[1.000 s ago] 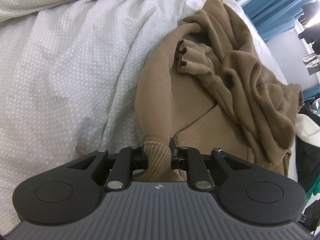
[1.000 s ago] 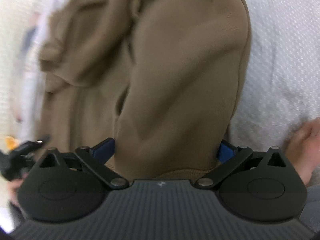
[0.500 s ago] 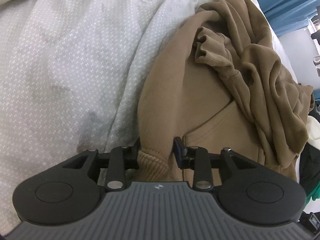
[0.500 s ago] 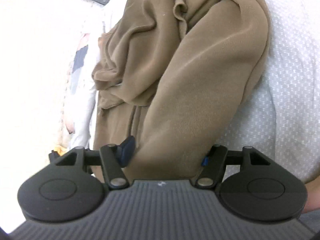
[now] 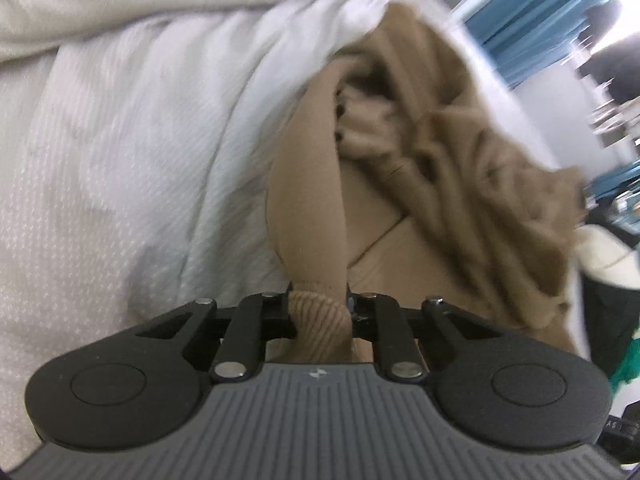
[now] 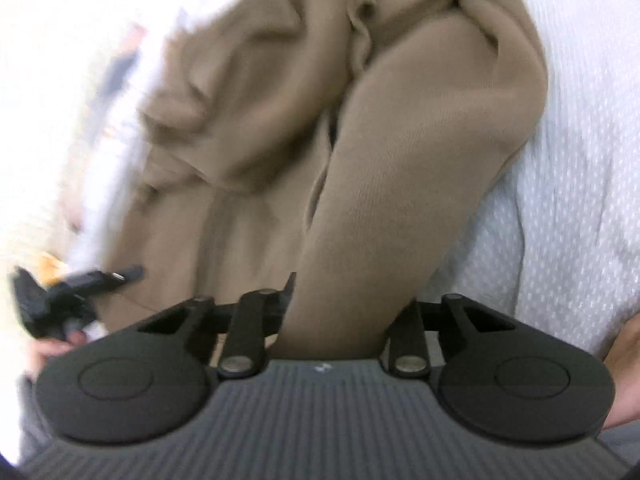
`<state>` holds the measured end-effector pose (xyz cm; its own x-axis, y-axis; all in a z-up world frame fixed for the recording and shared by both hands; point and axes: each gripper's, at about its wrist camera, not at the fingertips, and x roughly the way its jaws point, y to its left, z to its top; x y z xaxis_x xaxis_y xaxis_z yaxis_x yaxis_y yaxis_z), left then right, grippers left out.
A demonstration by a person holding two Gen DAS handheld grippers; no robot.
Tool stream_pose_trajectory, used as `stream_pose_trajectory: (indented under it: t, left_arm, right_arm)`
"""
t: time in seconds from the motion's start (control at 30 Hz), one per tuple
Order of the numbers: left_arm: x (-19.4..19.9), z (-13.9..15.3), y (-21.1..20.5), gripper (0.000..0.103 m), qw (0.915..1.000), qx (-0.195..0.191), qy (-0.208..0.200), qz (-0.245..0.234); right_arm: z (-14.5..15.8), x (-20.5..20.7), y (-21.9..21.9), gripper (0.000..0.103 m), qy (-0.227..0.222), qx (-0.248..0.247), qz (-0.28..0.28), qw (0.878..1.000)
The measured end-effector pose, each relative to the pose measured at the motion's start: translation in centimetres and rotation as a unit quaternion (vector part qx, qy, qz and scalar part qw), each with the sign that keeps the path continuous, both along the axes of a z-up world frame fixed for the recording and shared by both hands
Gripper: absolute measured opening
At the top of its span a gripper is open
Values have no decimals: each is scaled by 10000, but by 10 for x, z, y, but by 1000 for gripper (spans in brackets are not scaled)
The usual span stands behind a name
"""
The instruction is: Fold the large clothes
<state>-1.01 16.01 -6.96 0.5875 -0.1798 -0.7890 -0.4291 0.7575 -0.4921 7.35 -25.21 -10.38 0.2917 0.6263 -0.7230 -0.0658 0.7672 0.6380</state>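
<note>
A tan hoodie (image 5: 420, 184) lies crumpled on a white bed. My left gripper (image 5: 320, 308) is shut on the ribbed cuff (image 5: 320, 320) of one sleeve, which runs up from the jaws into the heap. In the right wrist view the hoodie (image 6: 248, 100) fills the middle. My right gripper (image 6: 344, 312) is shut on a thick fold of the other sleeve (image 6: 400, 184). The left gripper (image 6: 96, 280) shows at the left edge of the right wrist view, blurred.
White dotted bedding (image 5: 132, 152) lies under and around the hoodie, with a bunched duvet (image 5: 120, 4) at the back. Dark and green clothes (image 5: 616, 328) lie at the right. Blue curtains (image 5: 532, 28) hang beyond the bed.
Both grippers have moved, blurring both views. The left jaws have closed tighter on the cuff. The right jaws have narrowed on the sleeve fold.
</note>
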Motion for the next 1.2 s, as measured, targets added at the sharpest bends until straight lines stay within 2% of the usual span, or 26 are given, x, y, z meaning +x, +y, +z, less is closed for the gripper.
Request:
stream_pose_trajectory:
  t: [0.13, 0.2, 0.33, 0.43, 0.5, 0.67, 0.87, 0.93, 1.03, 1.13, 1.2]
  left_arm:
    - [-20, 20, 19, 15, 9959, -579, -602, 358]
    - [-29, 31, 22, 15, 9930, -690, -878, 392]
    - [-51, 46, 24, 14, 9865, -1004, -1173, 540]
    - [-77, 60, 23, 14, 9833, -997, -1423, 536]
    - [-99, 63, 23, 14, 9787, -1227, -1522, 628]
    - [-154, 69, 11, 12, 9725, -1399, -1719, 716]
    - [-196, 76, 3, 10, 9642, -1565, -1951, 883]
    - [-192, 81, 3, 10, 9643, -1507, -1999, 866]
    - [-162, 100, 7, 10, 9644, -1336, -2148, 767]
    - [-114, 130, 10, 10, 9662, -1013, -2270, 682]
    - [-76, 150, 9, 10, 9706, -621, -2223, 676]
  right_arm:
    - [27, -11, -38, 24, -542, 800, -274, 9949]
    - [39, -15, -53, 23, -578, 953, -371, 9931]
    - [77, -24, -69, 23, -1020, 1269, -361, 9860]
    - [97, -40, -79, 21, -1204, 1434, -335, 9817]
    - [109, -56, -107, 20, -1291, 1595, -333, 9782]
    - [123, -91, -141, 15, -1529, 1859, -478, 9694]
    - [104, -111, -150, 14, -1371, 2079, -726, 9658]
    - [98, -109, -152, 14, -1376, 2243, -852, 9610]
    - [104, -97, -150, 13, -1451, 2306, -925, 9577]
    - [122, -66, -138, 13, -1619, 2287, -923, 9555]
    - [131, -34, -127, 13, -1636, 2312, -1011, 9537]
